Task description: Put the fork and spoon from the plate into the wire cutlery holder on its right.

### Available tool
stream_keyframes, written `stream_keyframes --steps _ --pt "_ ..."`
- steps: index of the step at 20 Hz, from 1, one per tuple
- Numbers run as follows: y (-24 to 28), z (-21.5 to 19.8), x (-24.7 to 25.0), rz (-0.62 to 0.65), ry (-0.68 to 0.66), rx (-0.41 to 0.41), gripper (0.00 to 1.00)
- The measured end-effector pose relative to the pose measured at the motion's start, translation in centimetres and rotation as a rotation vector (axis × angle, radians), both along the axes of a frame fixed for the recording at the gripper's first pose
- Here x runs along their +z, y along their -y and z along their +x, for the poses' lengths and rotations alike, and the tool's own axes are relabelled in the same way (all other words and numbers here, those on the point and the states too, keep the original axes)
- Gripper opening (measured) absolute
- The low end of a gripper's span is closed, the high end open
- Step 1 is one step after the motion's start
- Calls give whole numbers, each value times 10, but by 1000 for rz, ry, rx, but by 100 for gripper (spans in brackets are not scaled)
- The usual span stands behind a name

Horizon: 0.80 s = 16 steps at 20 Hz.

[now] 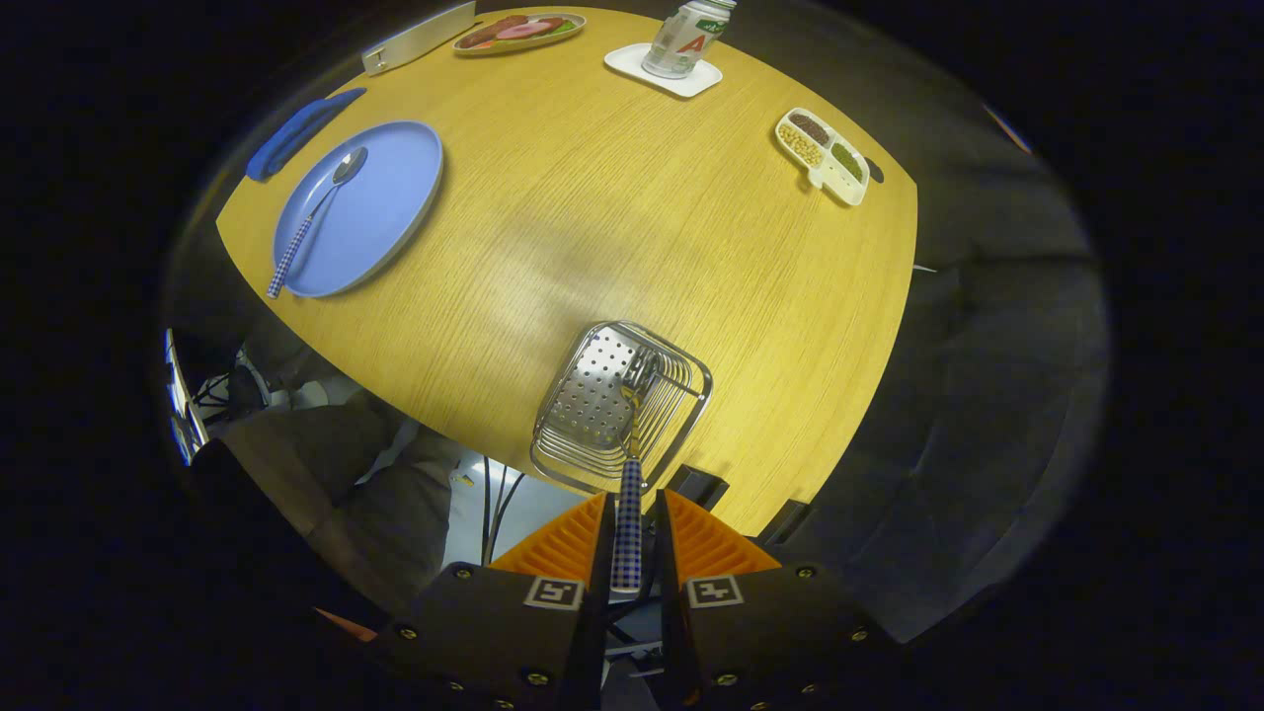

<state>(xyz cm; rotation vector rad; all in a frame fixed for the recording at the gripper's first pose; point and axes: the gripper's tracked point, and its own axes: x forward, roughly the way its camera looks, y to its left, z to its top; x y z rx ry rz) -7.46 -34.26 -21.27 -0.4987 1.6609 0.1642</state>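
My gripper (629,528) is shut on the checked handle of the fork (628,513). The fork's metal head points forward and down into the wire cutlery holder (620,405), which stands just ahead of the fingers near the table's near edge. Its tines lie over the holder's perforated metal base. Far beyond and to the left sits the blue plate (380,212). The spoon (316,219) lies on it, bowl toward the far side and checked handle sticking out over the plate's near rim.
On the round wooden table (632,227) stand a can on a white coaster (681,44), a divided dish of beans (825,156), a plate of food (518,32) and a blue cloth (296,133) left of the plate. A person's legs are below the table's near left edge.
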Motion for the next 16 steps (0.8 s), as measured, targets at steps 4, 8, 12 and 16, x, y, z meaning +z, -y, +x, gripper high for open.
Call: stream_keyframes --steps 4,8,12,16 --pt "-16 5 19 55 67 -40 78" --pt "-49 10 40 87 205 -75 77" --pt "-102 22 51 194 367 -140 97" --pt "-157 39 60 305 535 -162 97"
